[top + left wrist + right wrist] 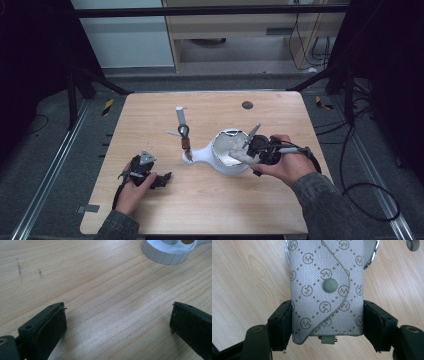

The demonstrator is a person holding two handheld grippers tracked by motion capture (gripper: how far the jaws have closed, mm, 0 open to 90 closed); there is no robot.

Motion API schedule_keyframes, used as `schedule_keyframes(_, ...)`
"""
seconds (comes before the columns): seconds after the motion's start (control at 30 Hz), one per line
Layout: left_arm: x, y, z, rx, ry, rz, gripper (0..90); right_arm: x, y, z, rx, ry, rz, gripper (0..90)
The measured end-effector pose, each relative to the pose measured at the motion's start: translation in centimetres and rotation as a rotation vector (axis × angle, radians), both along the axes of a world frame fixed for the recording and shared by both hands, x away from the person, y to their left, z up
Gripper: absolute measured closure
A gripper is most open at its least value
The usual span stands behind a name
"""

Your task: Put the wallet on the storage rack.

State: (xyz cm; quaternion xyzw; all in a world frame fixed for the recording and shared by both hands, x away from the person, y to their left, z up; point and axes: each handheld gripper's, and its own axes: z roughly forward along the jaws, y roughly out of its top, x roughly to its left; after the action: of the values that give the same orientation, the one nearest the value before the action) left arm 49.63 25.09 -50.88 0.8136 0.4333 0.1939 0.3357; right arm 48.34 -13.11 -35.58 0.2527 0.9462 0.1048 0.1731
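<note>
A grey monogram pouch [327, 285] with a snap button sits upright between the jaws of my right gripper [327, 312], which is shut on its two sides. In the high view this pouch [241, 154] hangs over a white round bowl-like object [227, 165] at the table's right middle, with my right gripper [252, 150] just right of it. Behind the pouch a chrome-edged round rim [373, 255] shows. My left gripper [164, 179] rests low at the left front of the table, open, with bare wood between its jaws [118, 307].
A white neck runs left from the bowl to a small white ribbed base [187, 157] [165, 252]. Above the base stand a dark ring [184, 131] and a white cylinder [180, 115]. A dark disc [247, 105] lies at the far edge of the wooden table [150, 210].
</note>
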Motion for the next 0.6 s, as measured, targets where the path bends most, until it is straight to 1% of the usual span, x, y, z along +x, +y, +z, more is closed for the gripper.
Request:
schedule_keyframes(0.1, 0.0, 0.0, 0.0, -0.001, 0.0, -0.001, 0.0, 0.4, 0.9, -0.3, -0.015, 0.007, 0.012, 30.8)
schedule_keyframes(0.17, 0.0, 0.0, 0.0, 0.0, 0.0, -0.002, 0.0, 0.5, 1.1, -0.4, -0.02, 0.007, 0.015, 30.8)
schedule_keyframes(0.2, 0.0, 0.0, 0.0, 0.001, 0.0, -0.003, 0.0, 0.7, 1.5, -0.6, -0.03, 0.011, 0.02, 30.8)
schedule_keyframes(0.4, 0.0, 0.0, 0.0, 0.001, -0.001, -0.004, 0.0, 1.2, 2.2, -1.1, -0.05, 0.02, 0.022, 30.8)
schedule_keyframes(0.57, 0.0, 0.0, 0.0, 0.001, 0.0, -0.006, 0.0, 1.4, 2.6, -1.3, -0.058, 0.03, 0.022, 30.8)
schedule_keyframes(0.6, 0.0, 0.0, 0.0, 0.001, 0.0, -0.006, 0.0, 1.5, 2.6, -1.3, -0.057, 0.028, 0.029, 30.8)
